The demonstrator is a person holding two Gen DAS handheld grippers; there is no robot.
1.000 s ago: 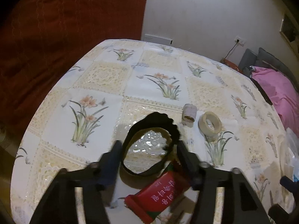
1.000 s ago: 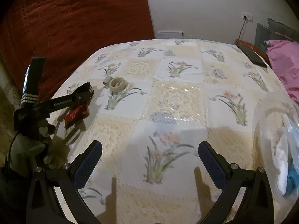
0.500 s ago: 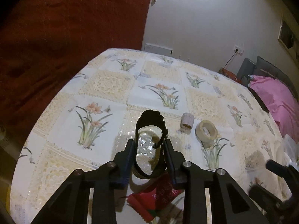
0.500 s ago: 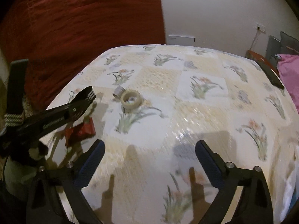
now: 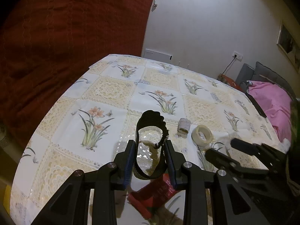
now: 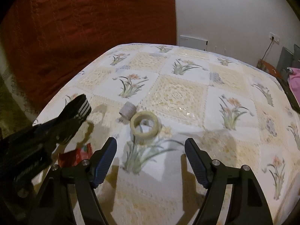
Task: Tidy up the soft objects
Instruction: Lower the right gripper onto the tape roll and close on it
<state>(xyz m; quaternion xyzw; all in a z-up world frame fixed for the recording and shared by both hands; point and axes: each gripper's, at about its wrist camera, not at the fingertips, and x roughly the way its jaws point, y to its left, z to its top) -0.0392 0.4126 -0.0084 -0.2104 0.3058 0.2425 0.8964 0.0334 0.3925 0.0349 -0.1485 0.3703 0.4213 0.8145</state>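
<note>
- On the floral worktop (image 5: pixel 105 91), open room spreads toward the far edges.
- Left tool (image 5: pixel 150 161) is clenched on a black elastic band (image 5: pixel 150 118), above a red packet (image 5: pixel 155 193).
- Right tool (image 6: pixel 151 161) hangs released near a tape roll (image 6: pixel 145 125).

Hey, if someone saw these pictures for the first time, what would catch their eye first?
Probably the black elastic band, squeezed into a narrow loop between the left gripper fingers above the floral tablecloth. Next, the cream tape roll lying just ahead of the open right gripper, and the red packet beneath the band.
</note>
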